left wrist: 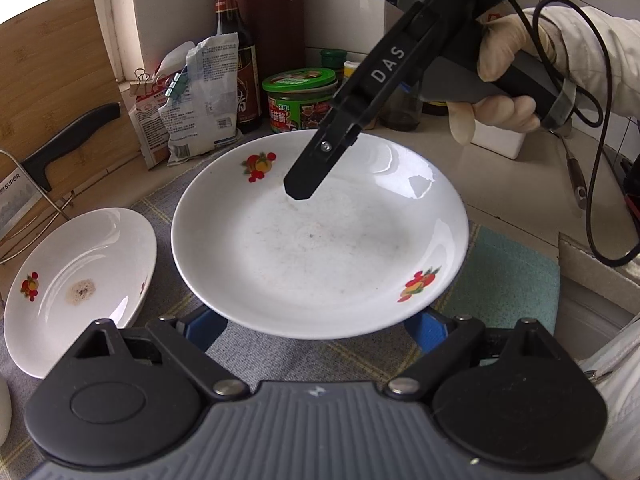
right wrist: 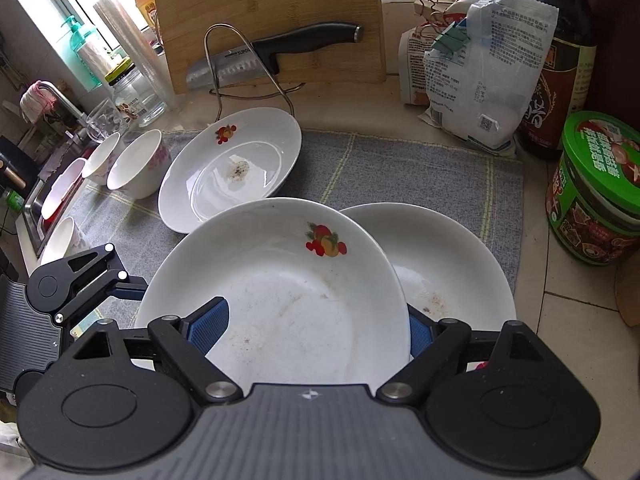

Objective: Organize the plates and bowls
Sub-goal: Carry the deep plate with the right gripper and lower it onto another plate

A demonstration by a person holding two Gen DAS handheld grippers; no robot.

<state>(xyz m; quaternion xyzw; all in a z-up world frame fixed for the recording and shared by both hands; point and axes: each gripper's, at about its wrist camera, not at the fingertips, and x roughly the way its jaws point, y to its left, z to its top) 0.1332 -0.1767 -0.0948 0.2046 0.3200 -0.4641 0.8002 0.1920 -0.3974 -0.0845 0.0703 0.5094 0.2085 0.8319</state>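
A white plate with fruit decals hangs lifted over the grey checked cloth. My right gripper is shut on its rim, one blue pad inside the plate and the other under the rim. My left gripper stands open, with both blue fingertips beneath the plate's near edge. A second stained plate lies on the cloth partly under the lifted one. A third stained plate rests further left. Two white bowls stand beside it.
A cutting board and a knife sit in a wire rack at the back. Clipped bags, a dark bottle and a green jar crowd the right. More bowls lie by the sink at the left.
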